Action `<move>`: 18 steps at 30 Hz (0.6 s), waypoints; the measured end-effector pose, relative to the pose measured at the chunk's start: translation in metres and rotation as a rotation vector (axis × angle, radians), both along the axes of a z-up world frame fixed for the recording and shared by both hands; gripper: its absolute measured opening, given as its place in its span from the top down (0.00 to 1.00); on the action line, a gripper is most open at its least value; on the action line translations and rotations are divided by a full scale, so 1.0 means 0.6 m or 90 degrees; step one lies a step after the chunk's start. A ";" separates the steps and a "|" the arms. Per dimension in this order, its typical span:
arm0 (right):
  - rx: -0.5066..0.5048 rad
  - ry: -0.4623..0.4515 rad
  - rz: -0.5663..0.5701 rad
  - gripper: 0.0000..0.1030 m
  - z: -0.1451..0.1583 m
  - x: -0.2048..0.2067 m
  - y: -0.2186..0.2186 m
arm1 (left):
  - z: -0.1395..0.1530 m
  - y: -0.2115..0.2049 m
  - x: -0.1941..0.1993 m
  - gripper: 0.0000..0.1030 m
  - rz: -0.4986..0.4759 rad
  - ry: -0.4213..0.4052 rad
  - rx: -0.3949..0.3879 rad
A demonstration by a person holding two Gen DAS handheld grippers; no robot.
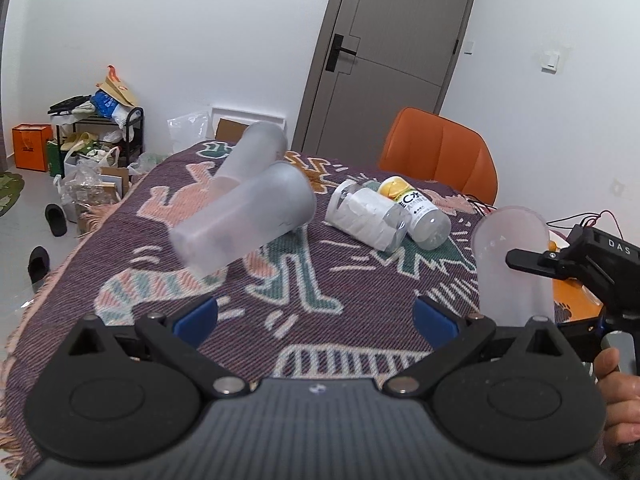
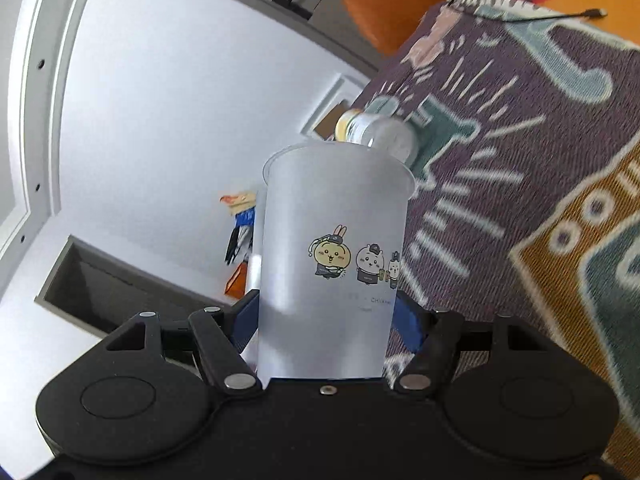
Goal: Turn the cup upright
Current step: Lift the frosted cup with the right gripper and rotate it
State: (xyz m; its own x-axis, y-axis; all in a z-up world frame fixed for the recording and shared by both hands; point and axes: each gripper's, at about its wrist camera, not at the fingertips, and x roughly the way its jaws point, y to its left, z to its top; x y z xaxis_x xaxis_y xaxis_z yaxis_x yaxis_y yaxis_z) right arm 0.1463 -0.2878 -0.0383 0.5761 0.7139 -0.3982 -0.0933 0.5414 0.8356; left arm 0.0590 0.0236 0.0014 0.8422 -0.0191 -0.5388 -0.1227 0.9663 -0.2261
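Observation:
My right gripper is shut on a frosted plastic cup with cartoon animals printed on it, its blue pads pressed on both sides. The view is rolled sideways and the cup's open rim points away from the camera. In the left wrist view the same cup stands at the right with its rim up, held by the right gripper. My left gripper is open and empty above the patterned cloth. Two more frosted cups lie on their sides ahead of it.
The table is covered by a purple patterned cloth. Two clear bottles lie on their sides mid-table. An orange chair stands behind the table, with cables at the right edge. Floor clutter and a shelf are at far left.

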 end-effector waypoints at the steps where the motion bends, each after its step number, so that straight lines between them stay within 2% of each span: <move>1: -0.001 0.002 0.009 0.35 -0.001 -0.003 0.007 | -0.001 0.003 -0.005 0.00 0.001 0.001 0.001; 8: -0.036 0.011 0.071 0.35 -0.017 -0.024 0.059 | -0.013 0.028 -0.036 0.00 0.019 0.008 -0.009; 14: -0.070 0.037 0.090 0.35 -0.036 -0.035 0.086 | -0.031 0.047 -0.049 0.00 0.034 0.020 -0.025; 18: -0.091 0.056 0.102 0.28 -0.048 -0.027 0.095 | -0.035 0.053 -0.051 0.00 0.037 0.026 -0.029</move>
State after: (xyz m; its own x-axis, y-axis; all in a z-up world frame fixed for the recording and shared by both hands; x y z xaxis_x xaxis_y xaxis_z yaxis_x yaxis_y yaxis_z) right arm 0.1303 -0.2308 -0.0672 0.4181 0.7262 -0.5457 -0.1179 0.6391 0.7601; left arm 0.0285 0.0555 -0.0195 0.8202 0.0046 -0.5721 -0.1888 0.9461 -0.2631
